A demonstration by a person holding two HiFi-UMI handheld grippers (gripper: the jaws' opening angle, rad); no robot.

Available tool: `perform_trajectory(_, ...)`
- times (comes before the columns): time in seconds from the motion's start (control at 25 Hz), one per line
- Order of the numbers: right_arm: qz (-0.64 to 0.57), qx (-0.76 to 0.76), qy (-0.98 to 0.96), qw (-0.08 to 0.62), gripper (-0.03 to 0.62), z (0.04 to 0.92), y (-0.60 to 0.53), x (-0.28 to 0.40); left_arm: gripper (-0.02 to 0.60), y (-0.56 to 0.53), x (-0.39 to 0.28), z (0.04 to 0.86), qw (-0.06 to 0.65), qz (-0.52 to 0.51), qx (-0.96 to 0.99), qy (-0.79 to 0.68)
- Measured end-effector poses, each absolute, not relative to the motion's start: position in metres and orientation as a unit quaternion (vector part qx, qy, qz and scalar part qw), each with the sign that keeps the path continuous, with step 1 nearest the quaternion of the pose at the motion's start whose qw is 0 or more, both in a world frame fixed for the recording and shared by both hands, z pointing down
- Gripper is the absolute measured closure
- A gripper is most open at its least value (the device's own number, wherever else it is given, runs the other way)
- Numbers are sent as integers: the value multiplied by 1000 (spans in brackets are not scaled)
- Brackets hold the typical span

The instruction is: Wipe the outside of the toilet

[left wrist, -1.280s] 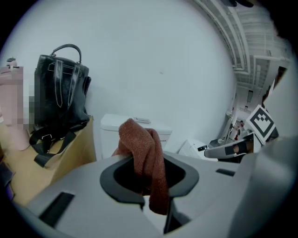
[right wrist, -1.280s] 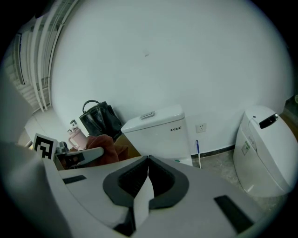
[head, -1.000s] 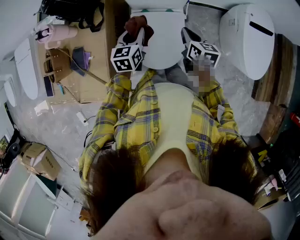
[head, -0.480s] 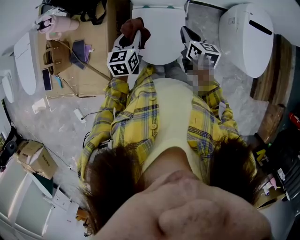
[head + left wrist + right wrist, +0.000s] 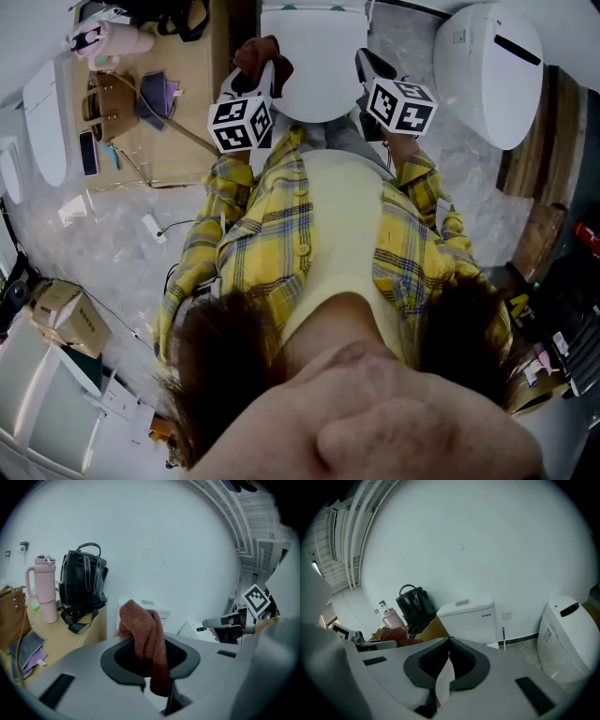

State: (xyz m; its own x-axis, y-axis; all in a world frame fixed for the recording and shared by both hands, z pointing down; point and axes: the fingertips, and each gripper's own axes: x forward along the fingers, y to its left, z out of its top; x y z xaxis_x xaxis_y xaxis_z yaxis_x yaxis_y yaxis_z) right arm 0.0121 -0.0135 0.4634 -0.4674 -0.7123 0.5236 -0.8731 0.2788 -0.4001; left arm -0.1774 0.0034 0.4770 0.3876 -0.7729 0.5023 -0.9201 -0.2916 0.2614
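Head view: the left gripper [image 5: 253, 75], clamped on a rust cloth [image 5: 261, 54], has slid a little leftward along the left edge of the toilet [image 5: 319, 66]. I take it the outside wipe is under way, while the right gripper [image 5: 367, 66], jaws closed on nothing, hovers at the bowl's right edge. On the bench [image 5: 187, 141], a black bag [image 5: 83, 581] and a brown bag [image 5: 9, 616] flank a pink cup [image 5: 46, 592]; their contents are hidden.
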Motion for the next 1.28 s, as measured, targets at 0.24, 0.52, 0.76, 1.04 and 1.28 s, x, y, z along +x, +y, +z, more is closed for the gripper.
perform_trajectory(0.24,321,498,-796,125,569,462,-8,6,485,8,-174,481,274,147,792,-525)
perform_trajectory(0.52,319,500,-796,122,569,458,-5,8,485,9,-170,482,279,163,792,-518)
perform_trajectory(0.76,322,500,-795,121,569,460,-1,9,485,11,-168,483,286,158,792,-515)
perform_trajectory(1.04,323,503,-792,123,569,462,-2,12,485,10,-164,486,292,160,794,-510)
perform_trajectory(1.28,326,503,-791,123,569,463,1,11,485,11,-167,483,285,156,791,-519)
